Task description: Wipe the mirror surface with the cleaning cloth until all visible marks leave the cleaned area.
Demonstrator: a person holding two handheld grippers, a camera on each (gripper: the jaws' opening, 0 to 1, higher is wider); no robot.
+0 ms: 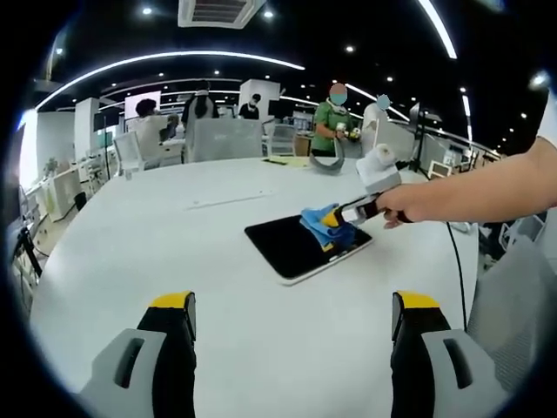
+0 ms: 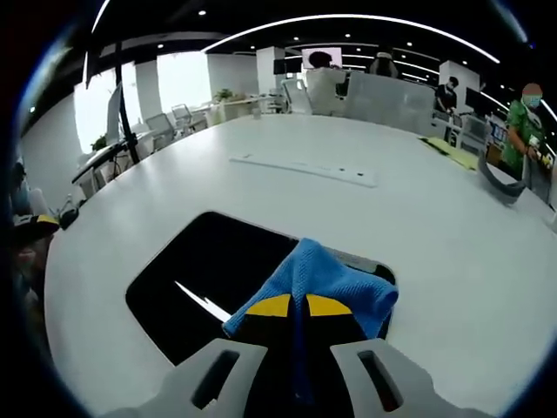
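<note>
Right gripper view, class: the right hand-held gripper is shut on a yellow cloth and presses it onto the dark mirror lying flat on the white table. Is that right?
One detail is wrong: the cloth is blue, not yellow, as the right gripper view shows. The right hand-held gripper is shut on it, on the dark mirror lying flat on the white table.

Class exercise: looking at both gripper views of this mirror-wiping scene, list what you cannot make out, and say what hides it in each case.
1. Any marks on the dark rectangular mirror: too small to tell in either view.
2. The mirror corner beneath the blue microfibre cloth: covered by the cloth in the right gripper view.
3. The right gripper tips: buried in the cloth in the left gripper view.
4. The left gripper body: cut off by the bottom edge of the left gripper view.
</note>
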